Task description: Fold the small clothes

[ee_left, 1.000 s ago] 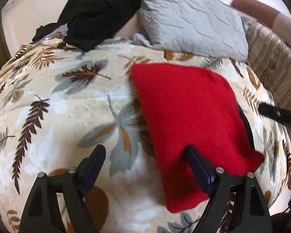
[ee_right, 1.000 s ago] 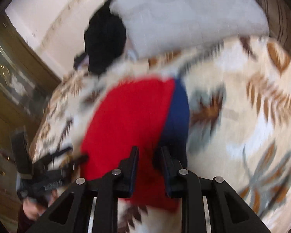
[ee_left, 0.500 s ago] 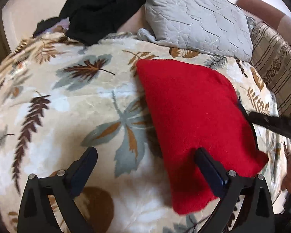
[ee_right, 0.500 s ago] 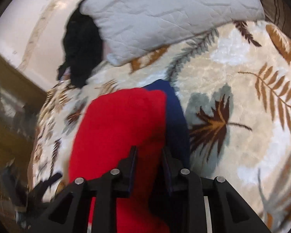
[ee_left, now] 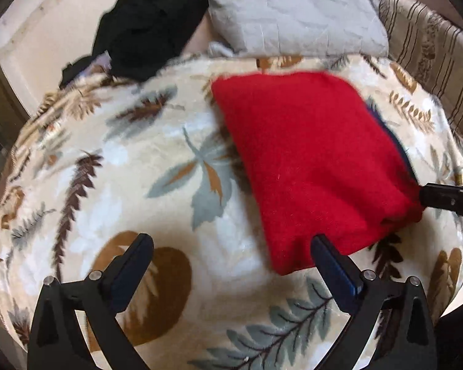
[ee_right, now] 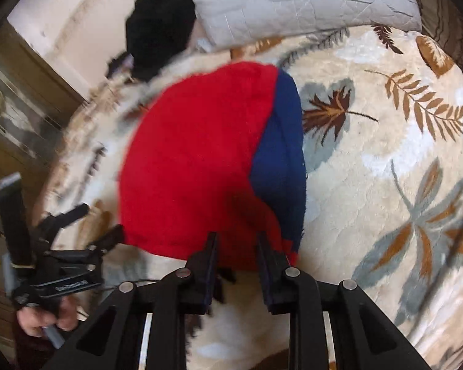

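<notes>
garment: red-and-blue garment, folded, flat on the leaf-print blanket of the bed
long axis: near corner to far edge, toward the grey pillow
left gripper: fingers spread wide, empty; garment's near edge touching the right-hand finger
right gripper: fingers narrow, at the near corner; pinch on cloth can't be confirmed
nearer: right

right gripper jaws narrow, pinching red cloth edge | blue cloth right of jaws | left gripper far left
</notes>
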The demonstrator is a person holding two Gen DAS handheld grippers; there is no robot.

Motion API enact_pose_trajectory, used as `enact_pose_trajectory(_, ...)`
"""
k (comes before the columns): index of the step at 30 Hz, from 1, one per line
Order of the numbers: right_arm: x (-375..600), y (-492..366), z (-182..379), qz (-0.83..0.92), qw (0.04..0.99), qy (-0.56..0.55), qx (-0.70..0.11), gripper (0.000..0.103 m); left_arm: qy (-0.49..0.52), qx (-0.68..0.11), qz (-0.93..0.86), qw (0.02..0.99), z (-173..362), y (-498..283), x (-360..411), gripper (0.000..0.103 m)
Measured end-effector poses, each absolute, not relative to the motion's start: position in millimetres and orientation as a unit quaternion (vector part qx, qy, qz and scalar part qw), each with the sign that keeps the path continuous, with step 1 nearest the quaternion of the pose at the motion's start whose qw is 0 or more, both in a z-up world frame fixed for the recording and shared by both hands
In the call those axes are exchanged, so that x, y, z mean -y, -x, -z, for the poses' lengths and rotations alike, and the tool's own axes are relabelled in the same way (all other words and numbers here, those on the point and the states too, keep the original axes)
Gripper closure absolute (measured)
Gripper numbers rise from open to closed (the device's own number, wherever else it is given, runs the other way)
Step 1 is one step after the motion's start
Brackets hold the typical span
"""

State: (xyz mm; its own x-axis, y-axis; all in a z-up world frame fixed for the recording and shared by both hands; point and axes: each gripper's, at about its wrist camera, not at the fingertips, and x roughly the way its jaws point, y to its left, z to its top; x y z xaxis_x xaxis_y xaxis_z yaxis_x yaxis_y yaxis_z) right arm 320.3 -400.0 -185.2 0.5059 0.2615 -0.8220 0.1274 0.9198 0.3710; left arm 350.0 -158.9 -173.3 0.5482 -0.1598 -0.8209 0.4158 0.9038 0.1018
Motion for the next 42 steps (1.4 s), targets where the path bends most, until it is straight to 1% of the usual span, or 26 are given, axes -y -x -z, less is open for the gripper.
enact_pose_trajectory(4,412.3,-308.0,162.9,-0.049,0.865,-0.230,-0.444,0.075,-0.140,-0.397,0.140,0.896,147.4,-339.0,152.6,0.002)
enact_pose_trajectory(5,414.5,-304.9,155.9,-0.049,0.871,-0.234,-0.428,0.068,-0.137,-0.387,0.133,0.902,141.8,-339.4,151.0,0.002)
enact_pose_trajectory(6,415.9,-301.0,150.3,-0.046,0.877,-0.238,-0.415,0.045,-0.134,-0.382,0.128,0.905,138.4,-340.3,150.1,0.002)
enact_pose_trajectory(7,417.8,-295.8,144.1,-0.038,0.883,-0.242,-0.400,0.029,-0.128,-0.374,0.120,0.911,134.1,-341.1,148.2,0.002)
enact_pose_trajectory(8,417.0,-291.0,138.4,-0.032,0.889,-0.243,-0.387,0.017,-0.123,-0.371,0.118,0.913,131.6,-342.0,147.8,0.002)
enact_pose_trajectory(9,417.8,-284.3,132.2,-0.024,0.899,-0.242,-0.363,0.017,-0.117,-0.368,0.117,0.915,130.1,-342.5,146.4,0.002)
enact_pose_trajectory(11,417.1,-280.5,124.9,-0.020,0.906,-0.237,-0.351,0.017,-0.106,-0.364,0.115,0.918,127.0,-345.5,143.5,0.002)
enact_pose_trajectory(22,432.4,-297.1,139.6,-0.009,0.895,-0.255,-0.367,0.019,-0.090,-0.372,0.113,0.917,129.9,-362.3,146.6,0.002)
enact_pose_trajectory(23,432.4,-298.2,141.3,-0.006,0.895,-0.253,-0.368,0.020,-0.090,-0.373,0.112,0.917,130.7,-363.7,147.4,0.002)
enact_pose_trajectory(27,433.6,-307.9,151.6,-0.002,0.885,-0.260,-0.387,0.033,-0.092,-0.378,0.114,0.914,134.5,-370.5,152.0,0.002)
enact_pose_trajectory(28,434.4,-309.2,154.0,-0.002,0.883,-0.262,-0.390,0.034,-0.092,-0.379,0.115,0.914,135.3,-372.3,153.7,0.002)
enact_pose_trajectory(30,435.1,-311.2,157.3,0.000,0.882,-0.262,-0.391,0.041,-0.093,-0.381,0.117,0.913,136.5,-374.6,156.5,0.002)
enact_pose_trajectory(31,435.0,-311.5,158.0,0.001,0.883,-0.261,-0.391,0.042,-0.094,-0.382,0.116,0.912,138.0,-376.5,158.8,0.002)
enact_pose_trajectory(35,433.6,-313.9,162.4,-0.009,0.881,-0.263,-0.393,0.056,-0.104,-0.395,0.116,0.905,147.9,-384.3,167.0,0.002)
enact_pose_trajectory(39,424.3,-319.9,171.1,-0.025,0.872,-0.250,-0.419,0.056,-0.126,-0.432,0.110,0.886,169.0,-395.4,175.8,0.002)
enact_pose_trajectory(42,424.7,-325.3,184.0,-0.035,0.852,-0.260,-0.453,0.056,-0.102,-0.459,0.134,0.873,178.2,-400.2,173.2,0.002)
